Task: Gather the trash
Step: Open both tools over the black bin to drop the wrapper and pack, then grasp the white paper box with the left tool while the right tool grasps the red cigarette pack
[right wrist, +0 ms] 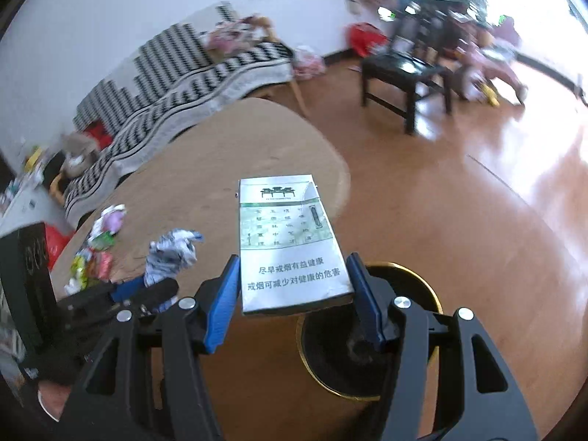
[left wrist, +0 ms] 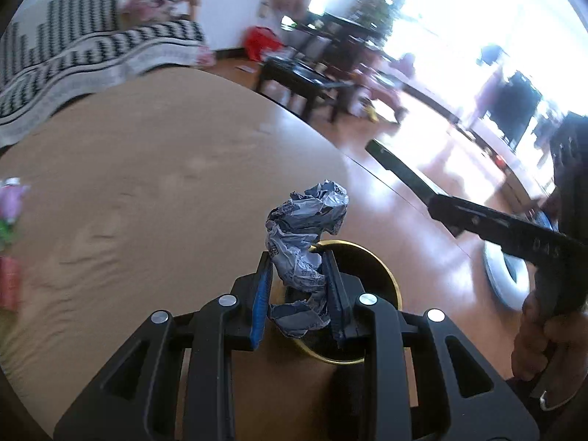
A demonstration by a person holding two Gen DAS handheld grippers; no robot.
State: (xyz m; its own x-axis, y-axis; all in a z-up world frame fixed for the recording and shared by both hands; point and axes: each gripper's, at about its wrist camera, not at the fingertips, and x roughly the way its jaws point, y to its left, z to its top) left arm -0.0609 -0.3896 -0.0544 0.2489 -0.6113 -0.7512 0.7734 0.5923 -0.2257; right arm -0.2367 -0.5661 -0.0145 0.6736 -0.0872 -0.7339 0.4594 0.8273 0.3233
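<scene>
My left gripper [left wrist: 299, 283] is shut on a crumpled grey-blue wrapper [left wrist: 307, 235], held over a round black bin with a gold rim [left wrist: 395, 286] on the floor. It also shows in the right wrist view [right wrist: 171, 253]. My right gripper [right wrist: 294, 283] is shut on a flat silver and green cigarette pack [right wrist: 290, 242], held just above and beside the same bin [right wrist: 437, 301]. The right gripper shows at the right of the left wrist view [left wrist: 477, 217]. More trash [right wrist: 97, 250] lies on the round tan table [right wrist: 220, 154].
A sofa with a black-and-white zigzag cover [right wrist: 176, 73] stands behind the table. A dark low table [right wrist: 404, 70] and a red bag [right wrist: 362, 36] are across the wooden floor [right wrist: 477, 202]. A white round object [left wrist: 503, 275] lies on the floor by the bin.
</scene>
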